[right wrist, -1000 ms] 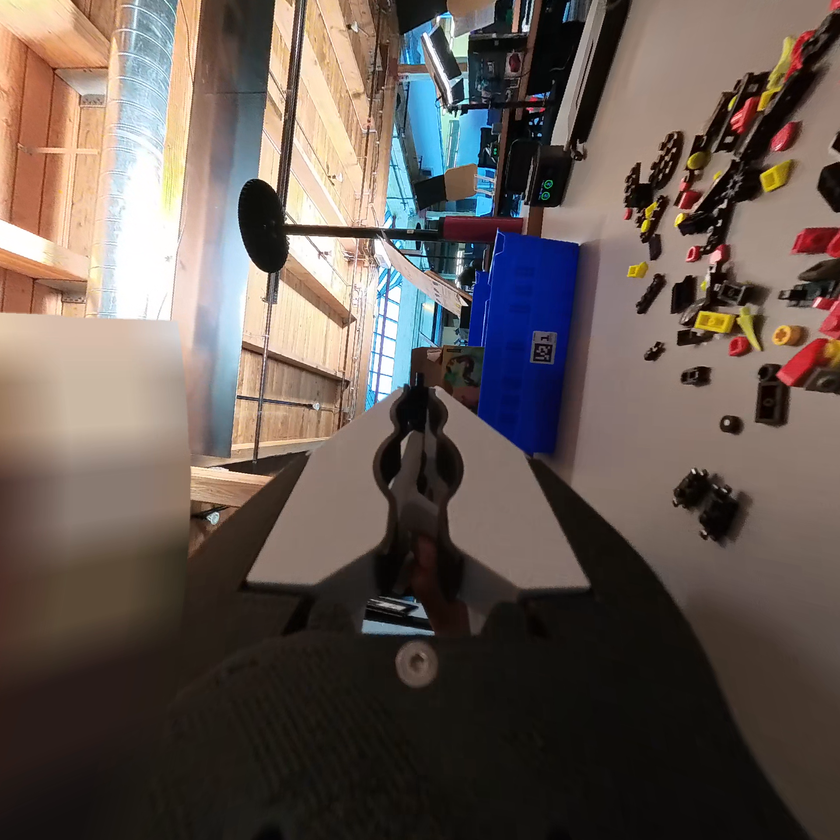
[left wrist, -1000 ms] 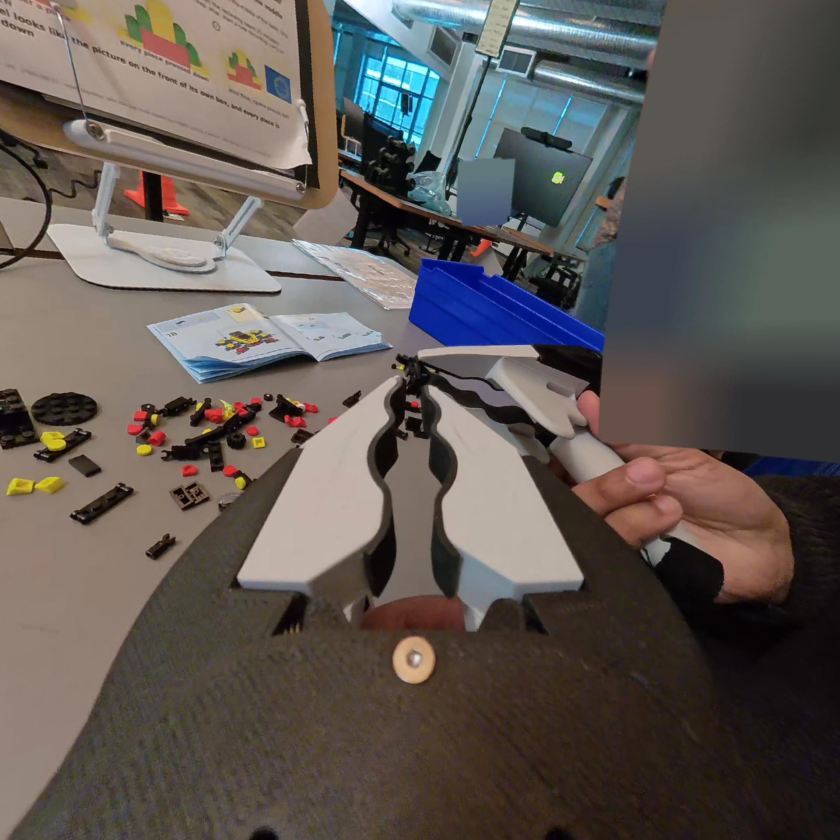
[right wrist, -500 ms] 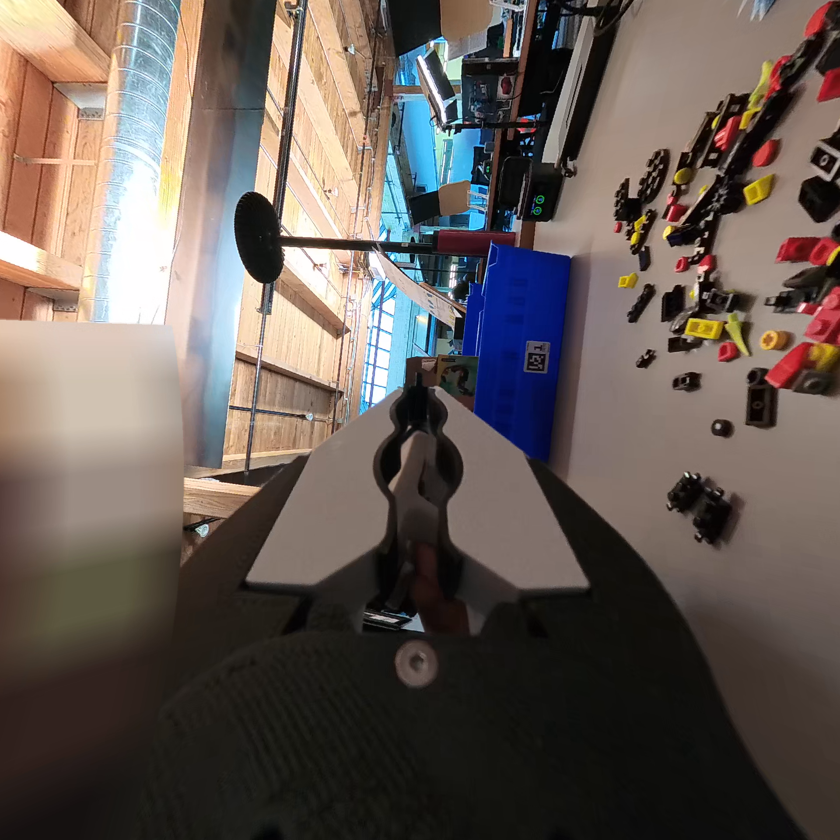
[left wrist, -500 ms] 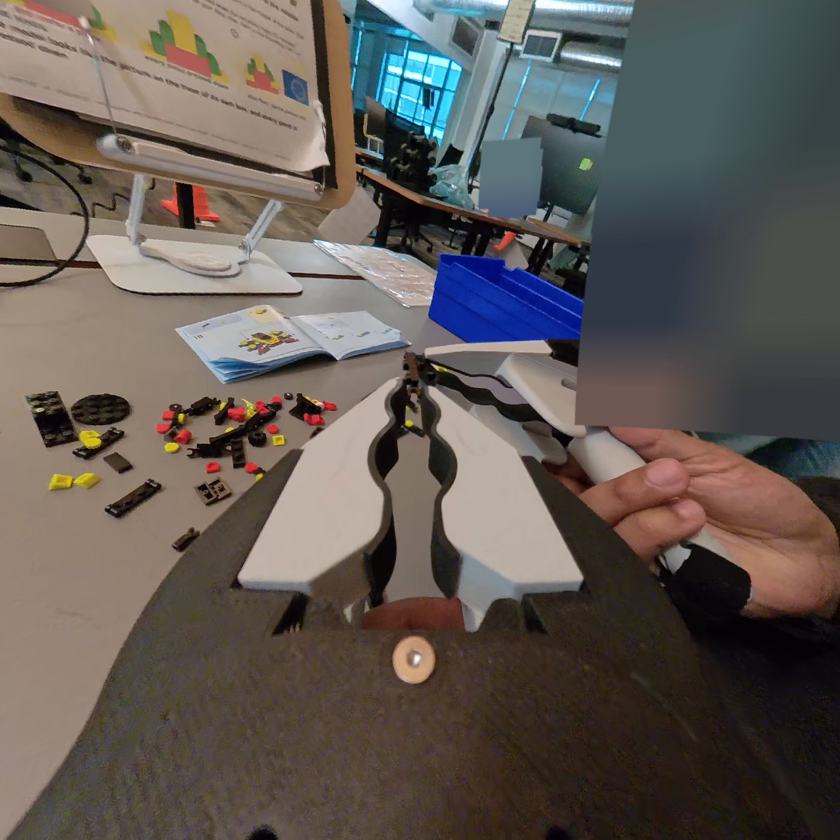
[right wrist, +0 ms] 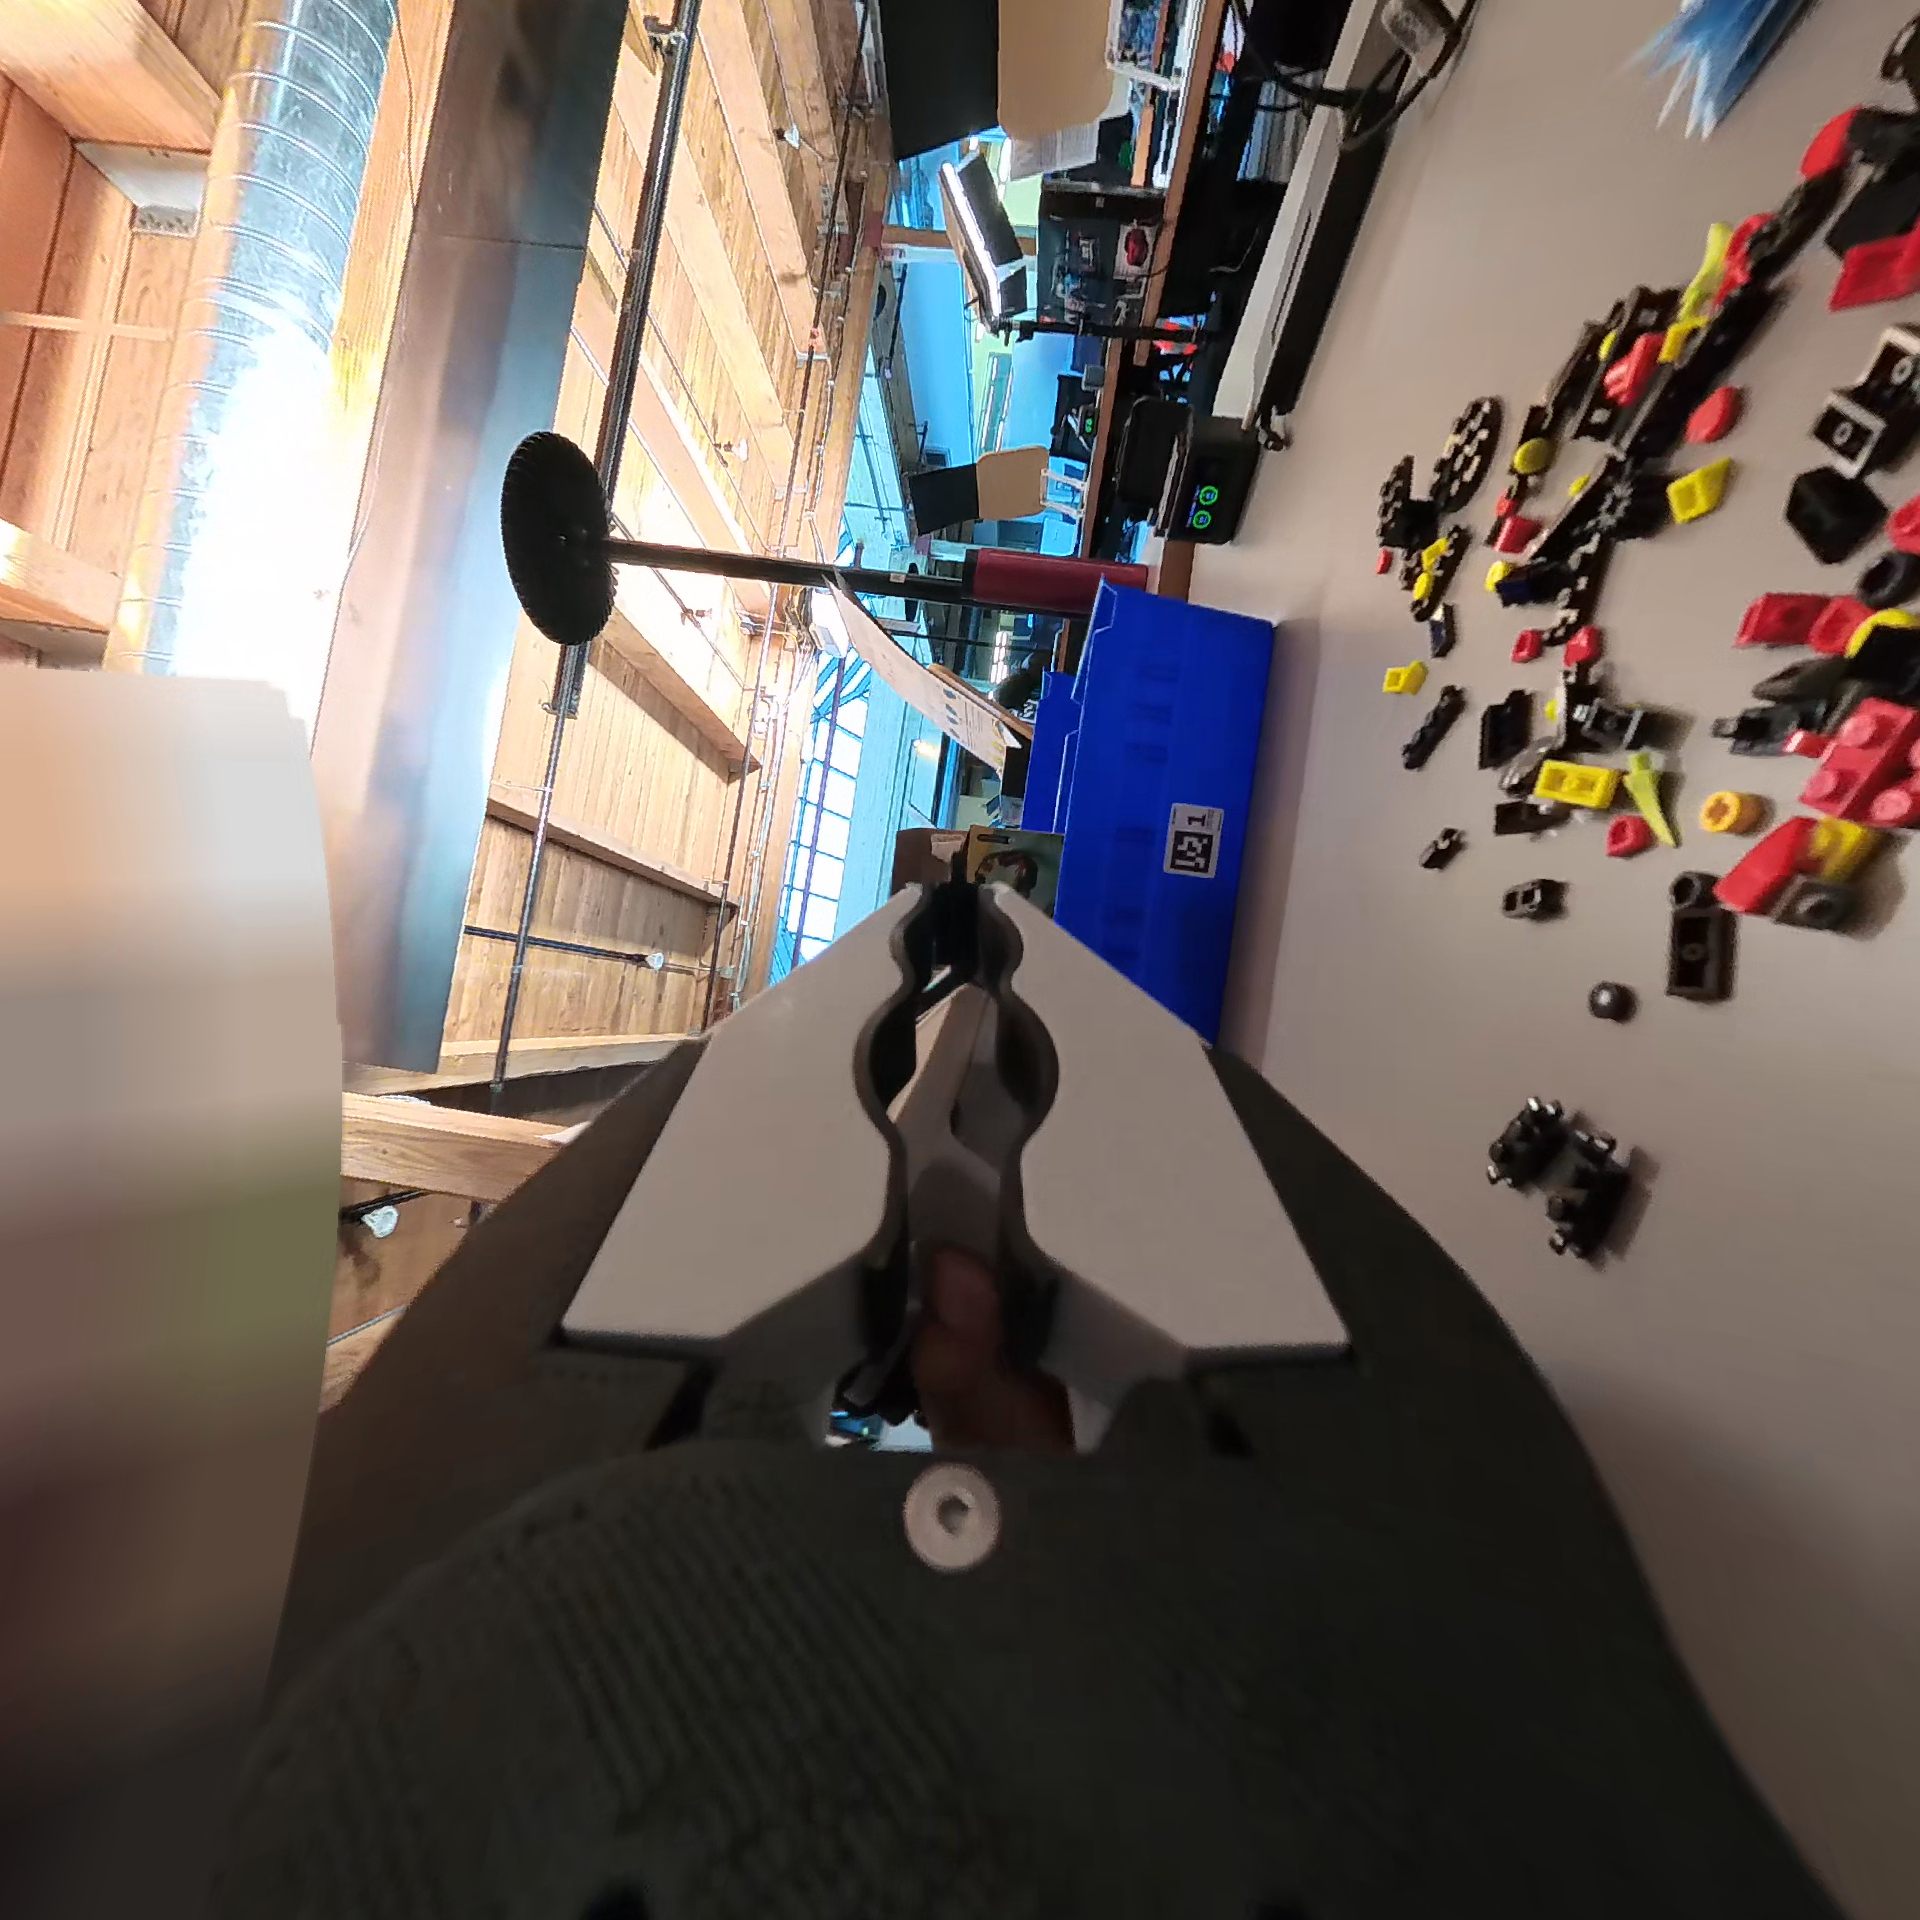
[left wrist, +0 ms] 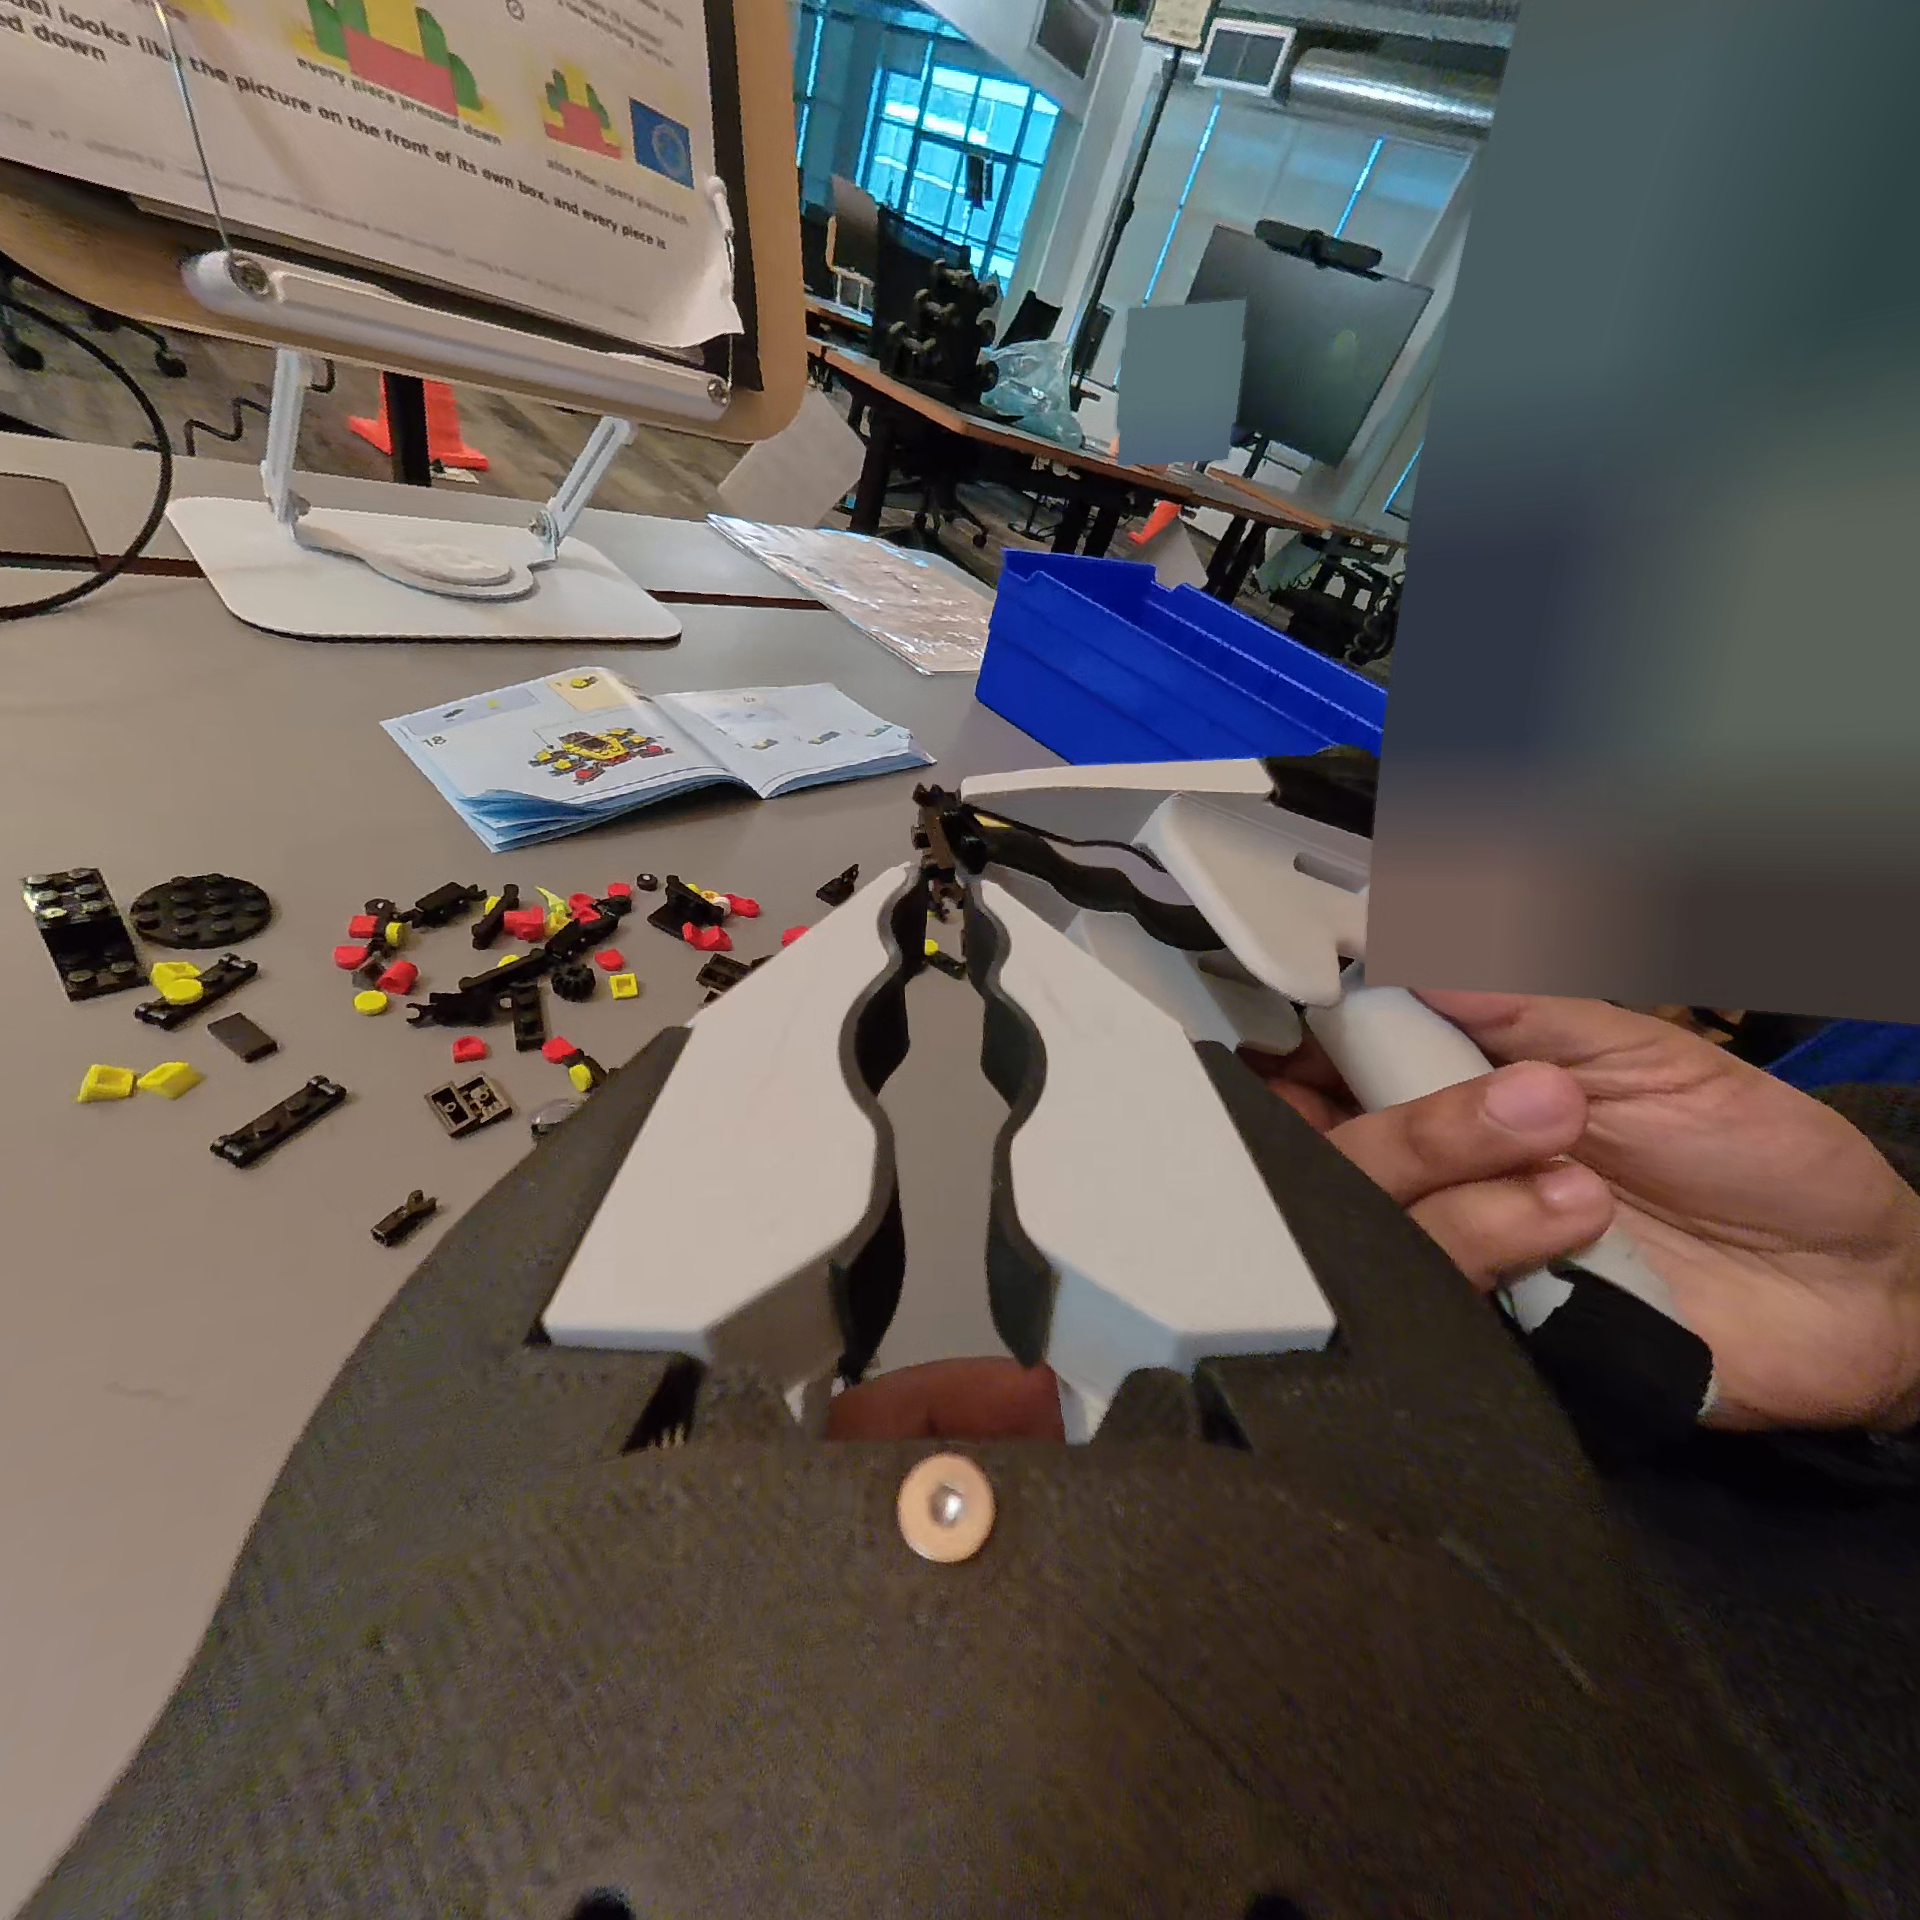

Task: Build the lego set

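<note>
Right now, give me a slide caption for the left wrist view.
Both tongs pinch small black brick pieces together above scattered bricks and an open booklet.

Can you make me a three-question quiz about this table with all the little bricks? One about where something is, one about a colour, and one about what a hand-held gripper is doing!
1. Where is the open booklet?
A. behind the loose bricks
B. inside the bin
C. on the stand

2. What colour is the bin?
A. red
B. blue
C. green

3. The right hand-held gripper is:
A. wide open
B. lying on the table
C. closed on a small black piece

Answers: A, it lies flat beyond them; B, its walls are blue; C, its tips pinch it.
</note>
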{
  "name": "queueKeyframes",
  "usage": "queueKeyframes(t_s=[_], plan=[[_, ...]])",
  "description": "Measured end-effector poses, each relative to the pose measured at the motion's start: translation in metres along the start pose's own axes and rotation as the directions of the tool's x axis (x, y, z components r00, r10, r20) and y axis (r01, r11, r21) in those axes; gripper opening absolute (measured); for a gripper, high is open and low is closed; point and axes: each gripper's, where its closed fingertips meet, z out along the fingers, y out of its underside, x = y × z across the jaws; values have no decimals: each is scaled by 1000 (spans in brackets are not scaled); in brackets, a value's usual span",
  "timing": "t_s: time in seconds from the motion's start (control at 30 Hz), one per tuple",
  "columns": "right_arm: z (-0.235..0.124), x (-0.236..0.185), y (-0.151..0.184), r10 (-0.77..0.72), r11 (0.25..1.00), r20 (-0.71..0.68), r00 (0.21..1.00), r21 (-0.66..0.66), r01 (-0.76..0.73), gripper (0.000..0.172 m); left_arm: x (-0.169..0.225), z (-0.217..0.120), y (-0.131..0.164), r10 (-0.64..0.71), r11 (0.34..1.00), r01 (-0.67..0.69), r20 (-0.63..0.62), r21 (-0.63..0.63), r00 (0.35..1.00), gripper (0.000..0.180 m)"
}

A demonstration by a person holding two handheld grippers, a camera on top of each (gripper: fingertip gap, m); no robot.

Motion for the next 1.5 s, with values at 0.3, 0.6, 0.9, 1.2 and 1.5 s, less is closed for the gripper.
queueKeyframes(t_s=[0.3, 0.6, 0.9, 1.2, 1.5], plan=[[0, 1, 3, -43, 999, -15, 999, 5, 43, 5, 3, 1, 0, 14, 1000, -14, -3, 0, 1000, 5], [-1, 3, 3, -47, 999, -18, 999, 19, 47, 5, 5, 1, 3, 25, 1000, -26, -26, -12, 999, 6], [-1, 6, 6, -41, 999, -23, 999, 20, 42, 5, 10, 0, 6, 29, 999, -30, -66, -21, 997, 8], [-1, 9, 7, -52, 999, -27, 998, 15, 52, 5, 8, 0, 7, -171, 985, 168, -123, -28, 978, 7], [1, 13, 7, -126, 992, -41, 991, -4, 126, 5, 4, -1, 8, -477, 876, 478, -239, -55, 846, 9]])
